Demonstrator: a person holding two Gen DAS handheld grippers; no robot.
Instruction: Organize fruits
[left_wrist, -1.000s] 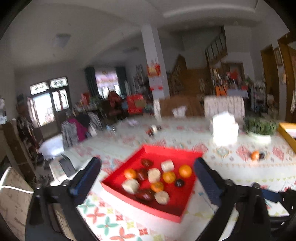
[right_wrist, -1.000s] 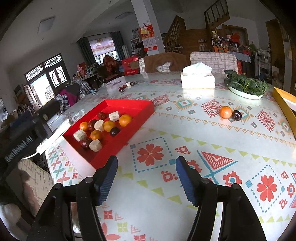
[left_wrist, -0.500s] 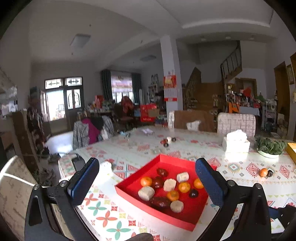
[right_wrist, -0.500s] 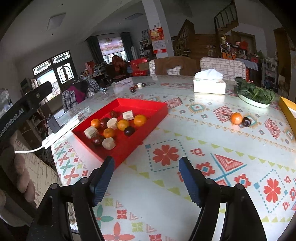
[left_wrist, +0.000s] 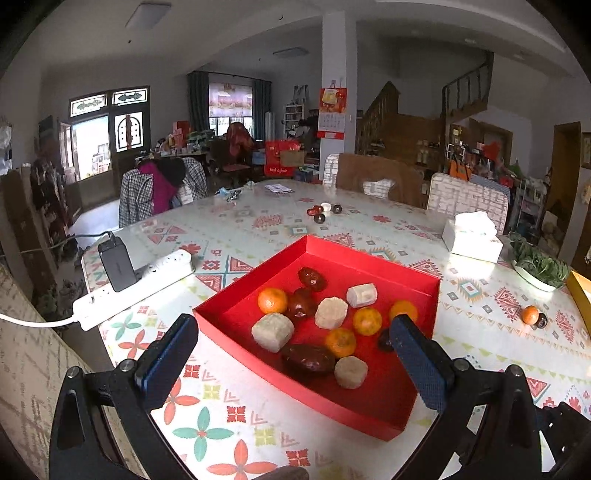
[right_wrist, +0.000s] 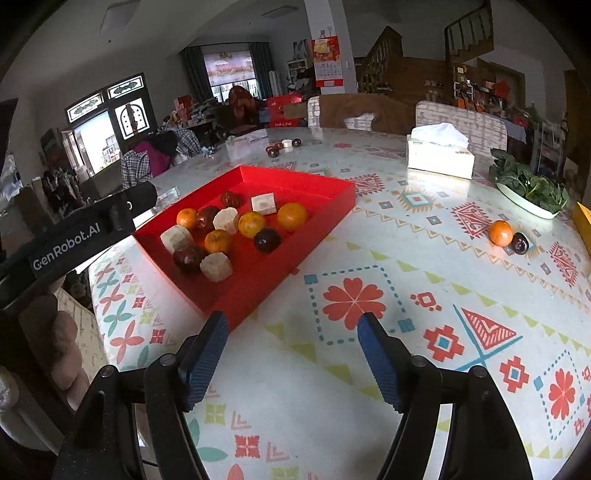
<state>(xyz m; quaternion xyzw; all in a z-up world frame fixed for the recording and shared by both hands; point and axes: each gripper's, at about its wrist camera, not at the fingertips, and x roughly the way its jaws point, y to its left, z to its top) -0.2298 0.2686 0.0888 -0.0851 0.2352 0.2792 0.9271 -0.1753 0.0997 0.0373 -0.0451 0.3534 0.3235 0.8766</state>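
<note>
A red tray (left_wrist: 369, 258) (right_wrist: 332, 192) sits on the patterned table and holds several oranges, dark red fruits and pale chunks. My left gripper (left_wrist: 291, 347) is open and empty, hovering just in front of the tray's near edge. My right gripper (right_wrist: 291, 343) is open and empty over the bare table, right of the tray's near corner. A loose orange (right_wrist: 500, 232) (left_wrist: 530, 314) and a dark fruit (right_wrist: 520, 243) lie together at the right. A small group of dark fruits with a pale piece (left_wrist: 325, 210) (right_wrist: 282, 146) lies at the far side.
A white power strip (left_wrist: 133, 288) with a black charger (left_wrist: 117, 264) lies left of the tray. A tissue box (right_wrist: 439, 155), a plate of greens (right_wrist: 528, 188) and a yellow box edge (right_wrist: 583, 221) stand at the right. Chairs ring the far edge.
Both views have drawn nearer to the tray. The left gripper has lowered toward the tray's near edge. Both grippers stay open and empty.
</note>
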